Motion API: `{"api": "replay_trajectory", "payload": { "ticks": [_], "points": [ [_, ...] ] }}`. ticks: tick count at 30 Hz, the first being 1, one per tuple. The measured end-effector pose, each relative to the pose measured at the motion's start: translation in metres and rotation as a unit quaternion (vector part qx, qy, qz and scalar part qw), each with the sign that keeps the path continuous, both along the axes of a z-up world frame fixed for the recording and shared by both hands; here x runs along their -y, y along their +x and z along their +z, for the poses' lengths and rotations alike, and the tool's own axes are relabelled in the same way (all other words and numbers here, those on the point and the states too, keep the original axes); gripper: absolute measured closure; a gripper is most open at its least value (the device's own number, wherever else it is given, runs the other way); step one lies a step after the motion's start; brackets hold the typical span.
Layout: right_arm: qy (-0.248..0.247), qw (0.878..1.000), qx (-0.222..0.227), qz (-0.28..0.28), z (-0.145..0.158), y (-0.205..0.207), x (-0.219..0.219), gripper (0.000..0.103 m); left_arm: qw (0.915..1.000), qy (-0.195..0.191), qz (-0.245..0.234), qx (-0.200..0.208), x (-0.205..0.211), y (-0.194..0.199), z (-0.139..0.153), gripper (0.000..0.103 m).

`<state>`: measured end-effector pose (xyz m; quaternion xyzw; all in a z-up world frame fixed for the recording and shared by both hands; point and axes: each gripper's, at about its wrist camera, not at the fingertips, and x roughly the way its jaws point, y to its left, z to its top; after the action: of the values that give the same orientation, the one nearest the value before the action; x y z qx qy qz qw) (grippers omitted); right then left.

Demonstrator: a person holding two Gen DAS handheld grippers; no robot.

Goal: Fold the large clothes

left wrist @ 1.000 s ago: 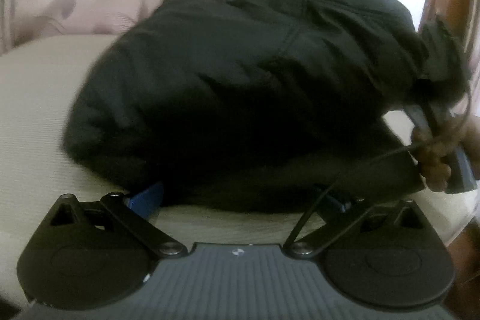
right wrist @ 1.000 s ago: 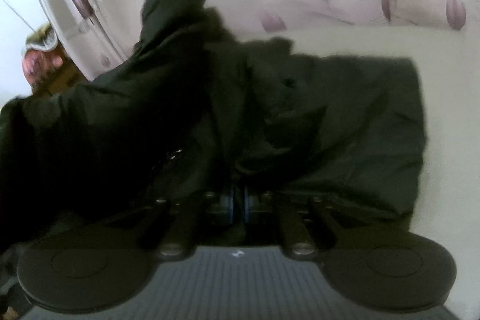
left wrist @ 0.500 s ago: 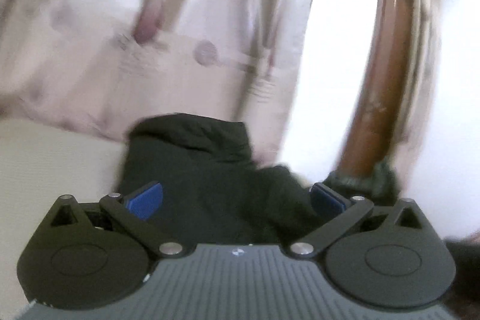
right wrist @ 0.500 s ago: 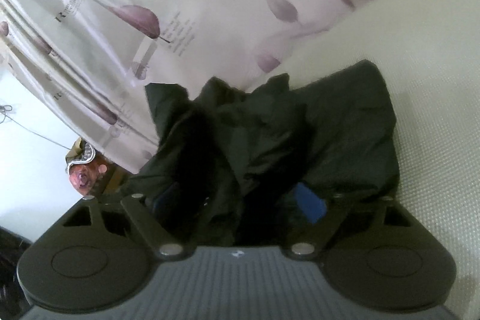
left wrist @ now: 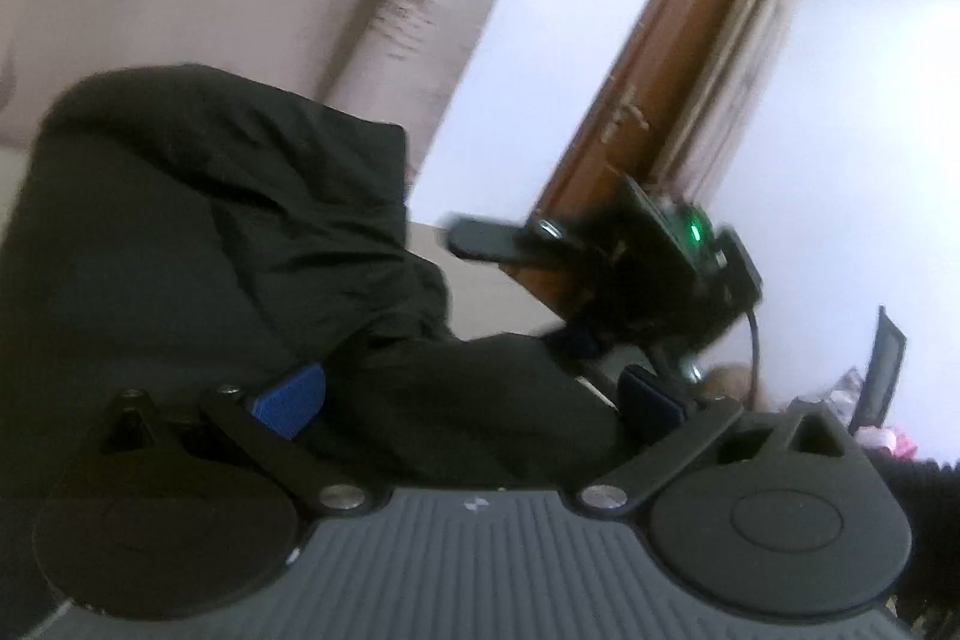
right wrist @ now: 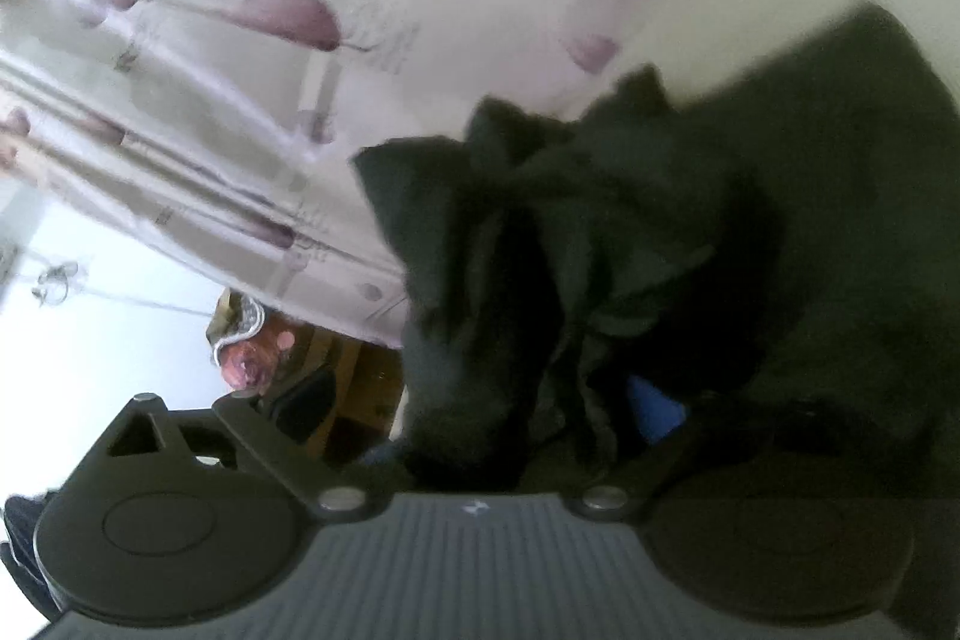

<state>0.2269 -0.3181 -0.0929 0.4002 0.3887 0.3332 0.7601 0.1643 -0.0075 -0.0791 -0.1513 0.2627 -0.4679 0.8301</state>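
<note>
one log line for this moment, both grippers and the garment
left gripper: open, black garment between pads | right gripper: open, fabric bunched between | fold: unfinished

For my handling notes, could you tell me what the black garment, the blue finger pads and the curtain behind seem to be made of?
Black garment: probably a thin synthetic woven fabric, matte with a faint sheen along soft rumpled folds. Blue finger pads: likely moulded plastic or rubber, smooth and evenly coloured; the look leaves it open. Curtain: light, slightly glossy printed cloth, hanging in pleats.
</note>
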Motion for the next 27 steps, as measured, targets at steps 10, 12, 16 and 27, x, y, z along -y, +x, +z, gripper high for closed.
{"api": "replay_trajectory", "payload": {
  "ticks": [10, 12, 16, 27],
  "points": [
    [-0.211, 0.974, 0.076, 0.037, 0.012, 0.006, -0.037, 0.068, 0.9952, 0.047, 0.026, 0.081, 0.027, -0.027, -0.016, 0.001],
    [-0.274, 0.951, 0.132, 0.053, 0.022, -0.005, -0.052, 0.075, 0.9897, 0.074, 0.048, 0.112, 0.028, -0.041, -0.013, 0.000],
    [-0.328, 0.915, 0.228, 0.062, 0.058, -0.027, -0.066, 0.088, 0.9684, 0.094, 0.115, 0.200, 0.010, -0.078, 0.006, 0.000],
    [-0.350, 0.909, 0.227, -0.014, 0.070, -0.044, 0.007, 0.100, 0.9495, 0.151, 0.124, 0.246, 0.014, -0.101, 0.007, 0.000]
  ]
}}
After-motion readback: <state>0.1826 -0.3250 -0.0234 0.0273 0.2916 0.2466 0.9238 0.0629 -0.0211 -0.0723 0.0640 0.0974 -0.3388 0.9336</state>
